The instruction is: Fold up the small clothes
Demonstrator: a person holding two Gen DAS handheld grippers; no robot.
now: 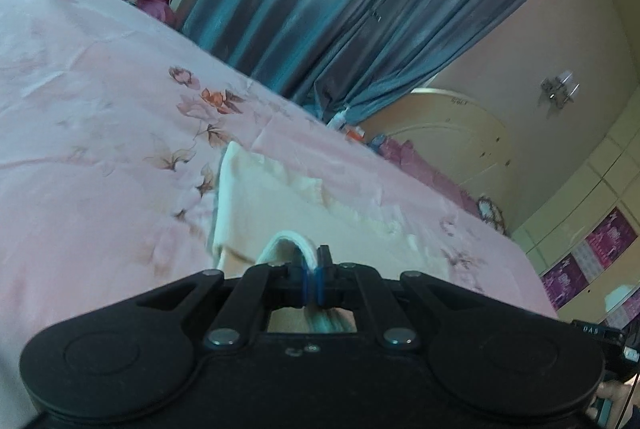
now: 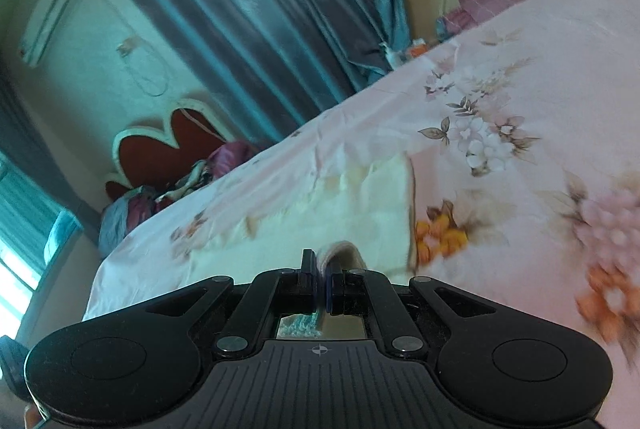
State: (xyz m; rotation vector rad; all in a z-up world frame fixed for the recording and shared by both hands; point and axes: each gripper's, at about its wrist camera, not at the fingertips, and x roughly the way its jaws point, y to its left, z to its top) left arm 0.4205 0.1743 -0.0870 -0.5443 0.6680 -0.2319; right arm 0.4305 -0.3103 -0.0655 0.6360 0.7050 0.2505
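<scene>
1. The left gripper (image 1: pixel 313 271), black with blue pads, has its jaws pressed together on a thick white hem of the small cream-coloured cloth garment (image 1: pixel 280 205); a loop of that hem bulges up just left of the jaws.
2. The right gripper (image 2: pixel 322 283), of the same build, has its jaws closed on another white-edged part of the garment (image 2: pixel 348 205), the fabric arching up just right of them.
3. The rest of the garment lies spread ahead of both grippers on the bed, on a pale pink bedsheet with printed flowers (image 1: pixel 100 109), which looks blurred at the right edge of the right wrist view.
4. Beyond the bed hang blue-grey pleated curtains (image 2: pixel 248 9), and a dark red headboard with a cream scalloped frame (image 2: pixel 168 145) stands at its head.
</scene>
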